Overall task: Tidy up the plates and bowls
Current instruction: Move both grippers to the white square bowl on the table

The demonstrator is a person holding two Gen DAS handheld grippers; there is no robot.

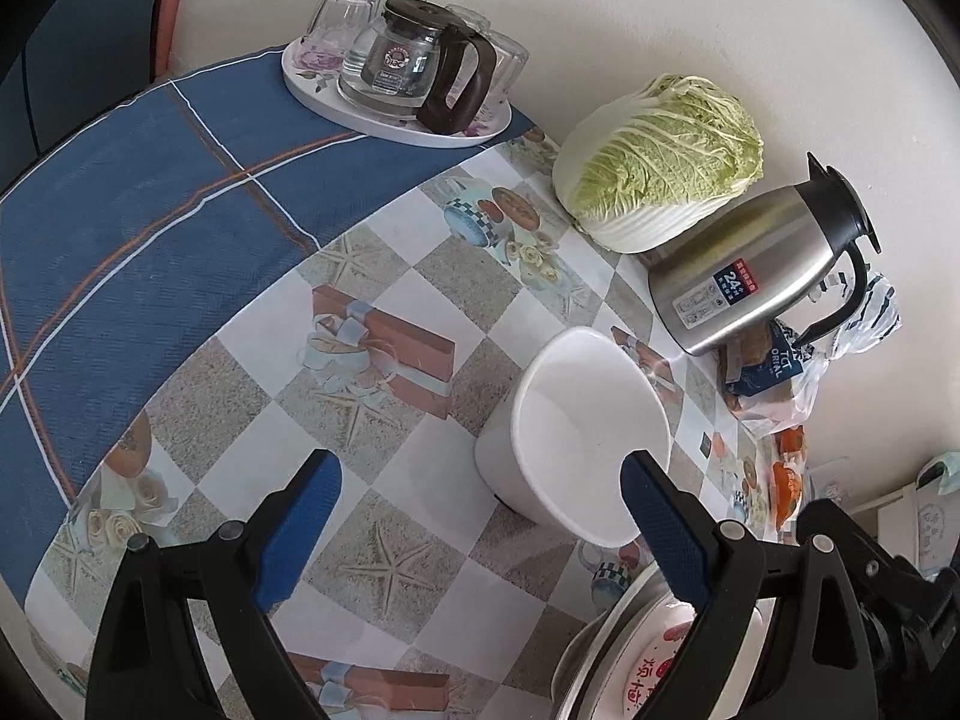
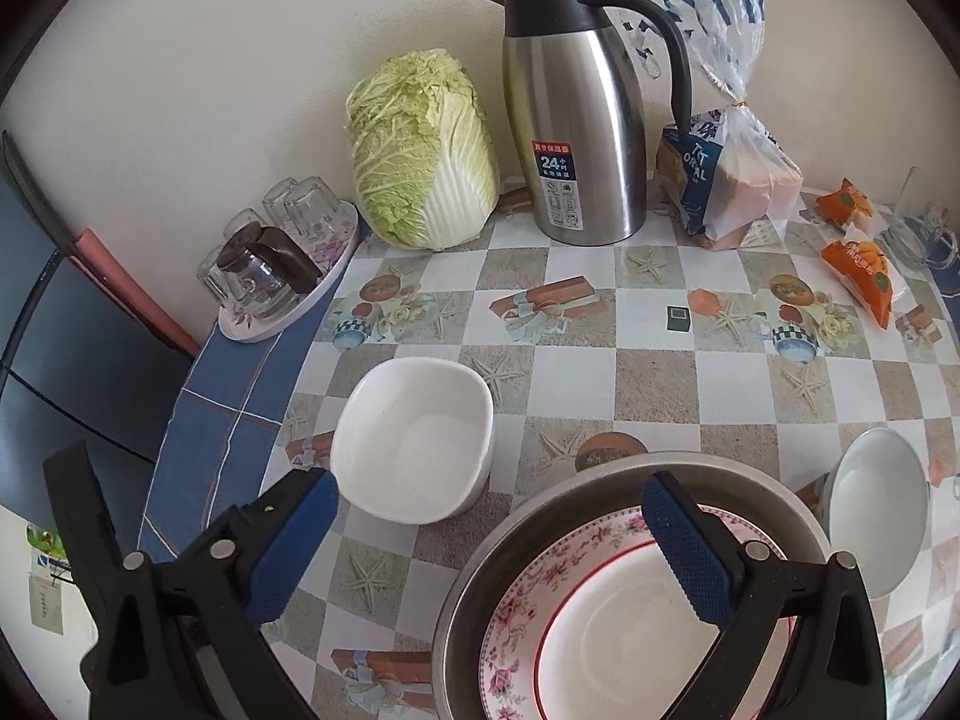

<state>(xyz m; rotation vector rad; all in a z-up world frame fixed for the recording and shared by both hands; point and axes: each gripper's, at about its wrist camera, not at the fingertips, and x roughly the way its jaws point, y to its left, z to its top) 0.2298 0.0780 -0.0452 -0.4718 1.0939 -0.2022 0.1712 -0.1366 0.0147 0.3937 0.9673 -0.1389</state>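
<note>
Both grippers hover with jaws spread, empty: left gripper by the square white ceramic bowl, right gripper over the floral-rimmed plate; the steel flask reads "24".

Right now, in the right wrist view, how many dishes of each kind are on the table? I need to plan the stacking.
White bowls: 2 (square white bowl, round white bowl)
Floral plate: 1
Steel basin: 1
Total: 4
</note>
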